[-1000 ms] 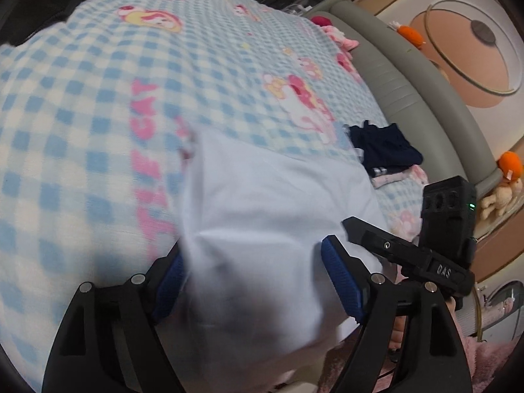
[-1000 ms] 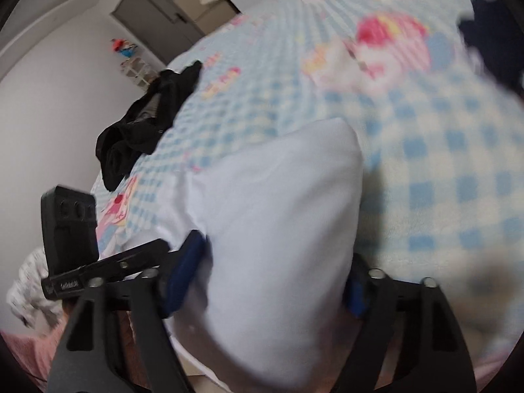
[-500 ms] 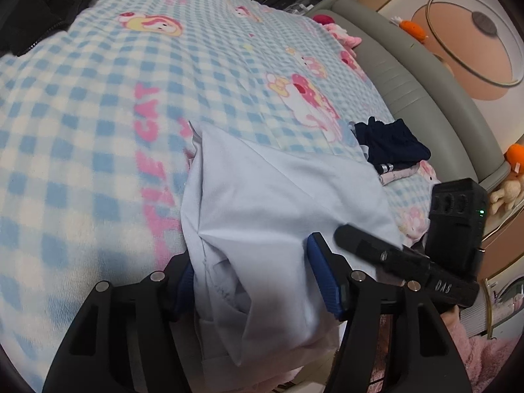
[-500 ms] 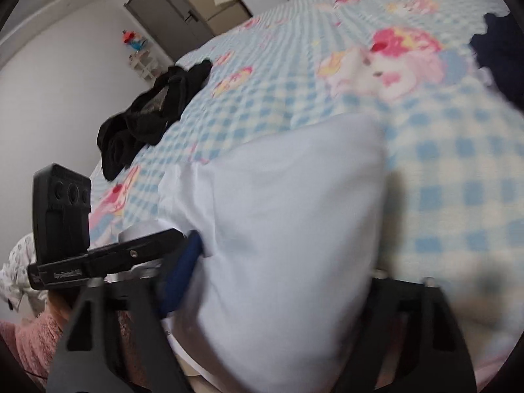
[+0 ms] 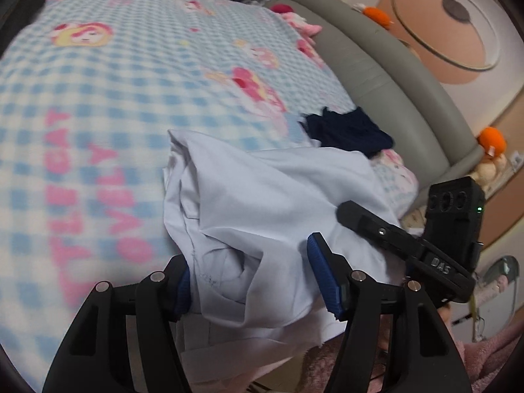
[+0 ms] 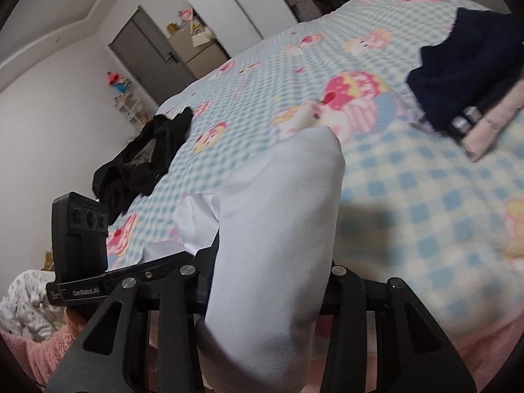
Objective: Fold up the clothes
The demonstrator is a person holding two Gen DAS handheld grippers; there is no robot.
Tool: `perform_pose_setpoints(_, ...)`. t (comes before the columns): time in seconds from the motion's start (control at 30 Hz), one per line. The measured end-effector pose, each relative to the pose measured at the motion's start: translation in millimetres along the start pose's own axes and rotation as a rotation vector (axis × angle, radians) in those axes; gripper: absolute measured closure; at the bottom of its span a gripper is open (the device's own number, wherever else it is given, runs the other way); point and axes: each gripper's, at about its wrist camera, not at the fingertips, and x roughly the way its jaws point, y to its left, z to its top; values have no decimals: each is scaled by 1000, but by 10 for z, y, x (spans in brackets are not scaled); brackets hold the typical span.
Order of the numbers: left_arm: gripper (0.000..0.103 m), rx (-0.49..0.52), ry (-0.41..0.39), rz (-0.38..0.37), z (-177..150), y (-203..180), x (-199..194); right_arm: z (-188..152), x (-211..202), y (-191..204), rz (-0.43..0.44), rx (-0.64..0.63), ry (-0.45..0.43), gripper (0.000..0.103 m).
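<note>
A pale white garment (image 5: pixel 262 190) lies bunched near the front edge of the blue checked blanket (image 5: pixel 98 98). My left gripper (image 5: pixel 249 258) holds a crumpled fold of it, both blue pads (image 5: pixel 322 271) pressing the cloth. In the right wrist view the white garment (image 6: pixel 285 196) rises as a smooth hump between the black fingers (image 6: pixel 347 281). The jaws of my right gripper (image 6: pixel 273 255) are closing on it, and the cloth fills the gap and hides the pads. The two grippers sit side by side on the near hem.
A navy garment (image 5: pixel 347 127) with a pink item (image 6: pixel 484 131) lies on the blanket to the right. A black garment (image 6: pixel 144 157) sits at the far left of the bed. The grey padded headboard (image 5: pixel 393 75) runs along the right, and a pink sleeve (image 6: pixel 39 344) shows below.
Both grippers have narrowed onto the white garment. Its near edge has been gathered and lifted, so the flat cloth is now bunched into folds. Both views have shifted over the bed.
</note>
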Motion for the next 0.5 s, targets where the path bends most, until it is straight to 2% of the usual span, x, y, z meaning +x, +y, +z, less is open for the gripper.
perform_pose_setpoints(0.03,40,2,7,-22,4,-20,27,8,-52,-29,-4,3,-17,61)
perform_pose_setpoints(0.1,39,15,15,6,-8,-14,79,19,-59,-137,36,25,2,56)
perform_pose_setpoints(0.17,37,-26,41,58,-68,150,158,-39,109,-265,72,66,80,50)
perform_pose_setpoints(0.23,36,-84,43,16,-143,310,158,-142,297,-360,80,118,155,38)
perform_pose_setpoints(0.27,36,-101,36,-5,-173,363,140,-190,386,-400,85,144,190,37)
perform_pose_setpoints(0.33,36,-82,43,-14,-190,358,135,-189,434,-370,88,134,190,29)
perform_pose_setpoints(0.4,36,-92,42,-2,-182,331,168,-182,494,-309,72,104,194,28)
perform_pose_setpoints(0.43,39,-102,37,5,-176,312,186,-191,499,-276,57,93,185,29)
perform_pose_setpoints(0.47,48,-112,32,11,-171,291,204,-200,502,-244,43,83,175,29)
perform_pose_setpoints(0.5,54,-104,37,-6,-176,238,220,-206,477,-211,30,68,164,31)
